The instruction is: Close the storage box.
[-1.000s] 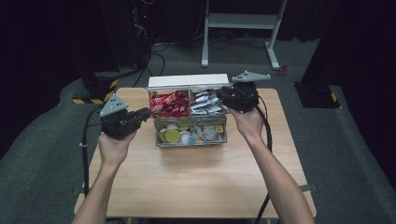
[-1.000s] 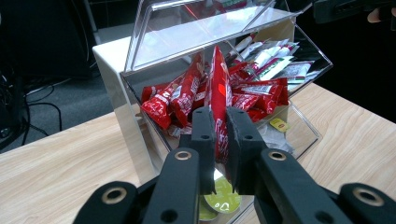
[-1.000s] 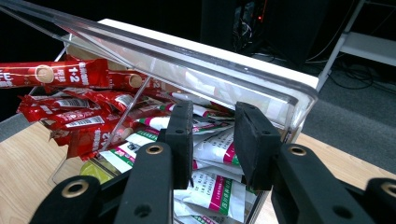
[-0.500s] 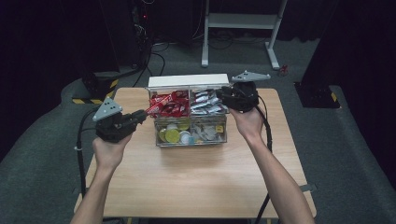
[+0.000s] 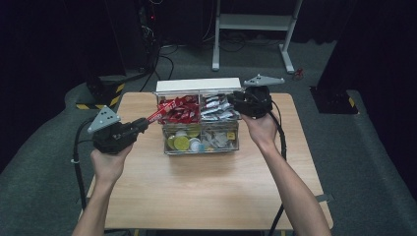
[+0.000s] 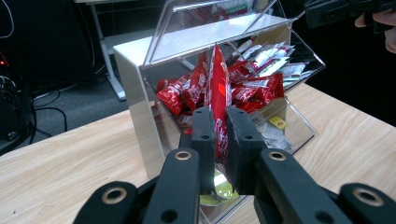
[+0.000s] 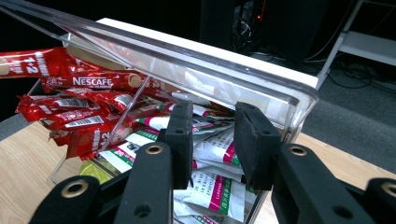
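Observation:
A clear plastic organiser (image 5: 200, 148) stands at the table's far middle with its lid (image 6: 224, 28) raised. Red sachets (image 5: 181, 109) fill its upper left bin and white sachets (image 5: 216, 108) the upper right. My left gripper (image 5: 145, 123) is left of the box, shut on one red sachet (image 5: 157, 113) that points up toward the red bin; it stands upright between the jaws (image 6: 217, 88). My right gripper (image 5: 232, 100) is at the upper right bin, open, its jaws apart just in front of the white sachets (image 7: 212, 161) under the lid's edge (image 7: 261, 91).
The lower bins hold round capsules (image 5: 181, 143) and small packets (image 5: 219, 139). A white back panel (image 5: 196, 84) closes the box behind. The wooden table (image 5: 206, 196) stretches toward me. A cable (image 5: 77, 162) hangs off its left edge; a metal stand (image 5: 255, 24) is on the floor beyond.
My left gripper has drawn back to the left and slightly toward me, pulling the red sachet out of the red bin. The right gripper has stayed put.

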Action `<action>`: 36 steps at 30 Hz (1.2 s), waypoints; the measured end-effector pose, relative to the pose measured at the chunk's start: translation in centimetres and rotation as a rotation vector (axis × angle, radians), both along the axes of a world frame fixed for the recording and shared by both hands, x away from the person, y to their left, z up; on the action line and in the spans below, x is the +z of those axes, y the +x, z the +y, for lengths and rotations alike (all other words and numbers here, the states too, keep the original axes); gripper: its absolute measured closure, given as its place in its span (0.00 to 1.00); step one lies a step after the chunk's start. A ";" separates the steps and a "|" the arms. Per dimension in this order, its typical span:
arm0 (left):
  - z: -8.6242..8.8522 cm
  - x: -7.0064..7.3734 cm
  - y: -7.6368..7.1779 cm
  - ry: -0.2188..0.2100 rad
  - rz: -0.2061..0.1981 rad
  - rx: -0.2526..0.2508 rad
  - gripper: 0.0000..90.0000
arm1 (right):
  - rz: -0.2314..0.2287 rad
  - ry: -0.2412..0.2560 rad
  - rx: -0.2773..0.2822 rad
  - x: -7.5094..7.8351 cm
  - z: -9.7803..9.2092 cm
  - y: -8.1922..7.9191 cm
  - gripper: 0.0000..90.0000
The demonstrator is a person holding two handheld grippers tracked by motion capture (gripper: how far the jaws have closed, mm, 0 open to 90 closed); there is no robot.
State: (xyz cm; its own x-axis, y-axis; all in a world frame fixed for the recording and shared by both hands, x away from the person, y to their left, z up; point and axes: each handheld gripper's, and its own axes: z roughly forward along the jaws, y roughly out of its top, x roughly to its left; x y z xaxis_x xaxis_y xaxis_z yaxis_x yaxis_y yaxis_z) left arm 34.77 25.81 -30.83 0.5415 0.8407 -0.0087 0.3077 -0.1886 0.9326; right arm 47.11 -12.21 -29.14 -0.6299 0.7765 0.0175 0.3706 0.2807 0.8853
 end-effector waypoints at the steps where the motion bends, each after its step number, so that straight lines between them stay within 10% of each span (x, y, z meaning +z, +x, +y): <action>1: 0.2 0.0 -0.2 -0.001 -0.001 0.001 0.92 | 0.000 0.000 0.000 0.0 0.0 0.0 0.75; 36: 4.5 -0.6 -3.5 -0.040 -0.023 0.080 0.92 | 0.004 -0.004 -0.002 0.1 0.1 0.0 0.75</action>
